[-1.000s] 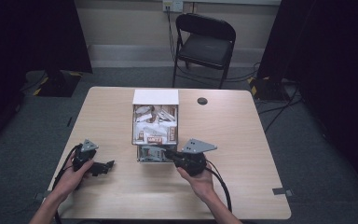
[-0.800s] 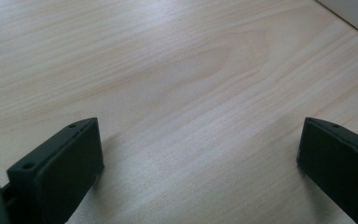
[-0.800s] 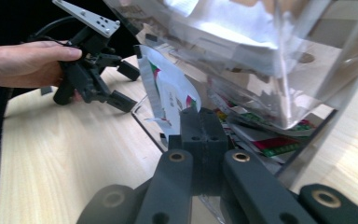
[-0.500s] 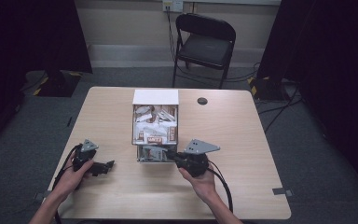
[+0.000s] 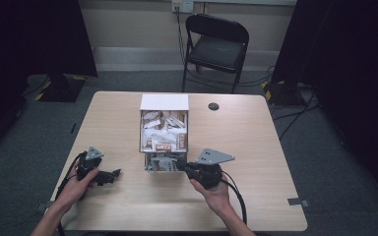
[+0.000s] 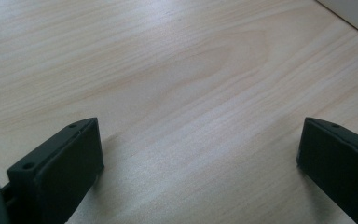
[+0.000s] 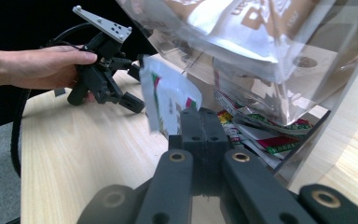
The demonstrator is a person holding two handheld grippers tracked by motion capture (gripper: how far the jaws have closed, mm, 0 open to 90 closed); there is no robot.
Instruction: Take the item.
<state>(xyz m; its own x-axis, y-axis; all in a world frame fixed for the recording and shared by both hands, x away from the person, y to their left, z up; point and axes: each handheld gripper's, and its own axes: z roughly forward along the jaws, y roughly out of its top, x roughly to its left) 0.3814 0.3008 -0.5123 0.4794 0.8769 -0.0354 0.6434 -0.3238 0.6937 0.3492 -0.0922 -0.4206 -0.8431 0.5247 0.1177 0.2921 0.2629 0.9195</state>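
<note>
In the high view, a clear box (image 5: 163, 129) full of small packets stands mid-table (image 5: 256, 147), a white flap at its far end. What is printed on the packets is too small to read. The right gripper (image 5: 181, 167) points at the box's near lower opening, and its tips are hidden among the packets there. The left gripper (image 5: 112, 175) rests on the wood, well apart from the box. A folding chair (image 5: 215, 46) stands beyond the table.

In the left gripper view, the two jaws are spread wide over bare wood, holding nothing; both are cut off by the frame.

In the right gripper view, the jaws are pressed together on the edge of a white packet (image 7: 168, 100) with red and green print, just outside the box's opening. More packets (image 7: 261, 135) lie in the slot behind, blurred through the plastic. The left gripper (image 7: 133, 88) shows farther off, held in a hand (image 7: 51, 65).
</note>
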